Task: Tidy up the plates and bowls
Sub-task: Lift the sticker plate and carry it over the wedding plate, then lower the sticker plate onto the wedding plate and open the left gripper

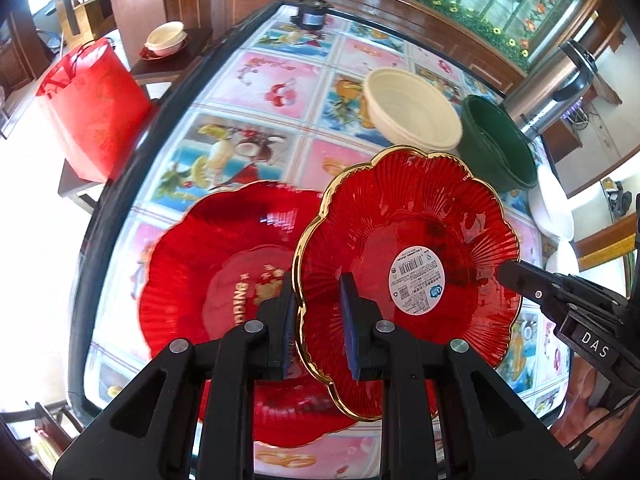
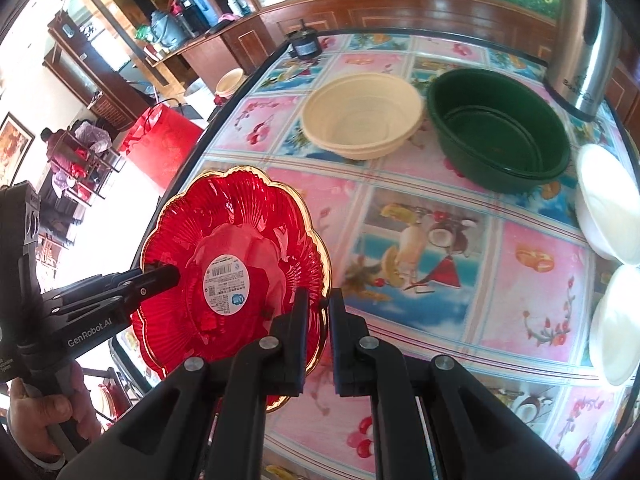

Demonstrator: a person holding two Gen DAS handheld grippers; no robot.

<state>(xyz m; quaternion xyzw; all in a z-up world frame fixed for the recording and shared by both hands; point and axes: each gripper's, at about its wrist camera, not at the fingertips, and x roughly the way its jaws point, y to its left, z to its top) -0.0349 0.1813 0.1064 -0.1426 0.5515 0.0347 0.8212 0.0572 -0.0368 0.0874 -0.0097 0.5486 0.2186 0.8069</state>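
A small red glass plate (image 1: 416, 240) with a gold scalloped rim and a white label hangs tilted above the table, held from both sides. My left gripper (image 1: 318, 284) is shut on its left rim. My right gripper (image 2: 320, 298) is shut on the opposite rim of the same plate (image 2: 240, 248). Each gripper shows in the other's view: the right gripper (image 1: 506, 274) and the left gripper (image 2: 172, 274). Under it a larger red plate (image 1: 216, 264) lies flat on the table. Farther back stand a cream bowl (image 2: 360, 116) and a green bowl (image 2: 496, 128).
Two white bowls (image 2: 608, 208) sit near the table's right edge. A steel thermos (image 2: 580, 60) stands at the back right and a small black device (image 1: 310, 16) at the far end. A red bag (image 1: 92, 108) stands beyond the table's left edge (image 1: 132, 160). A person's hand (image 2: 40, 412) holds the left gripper.
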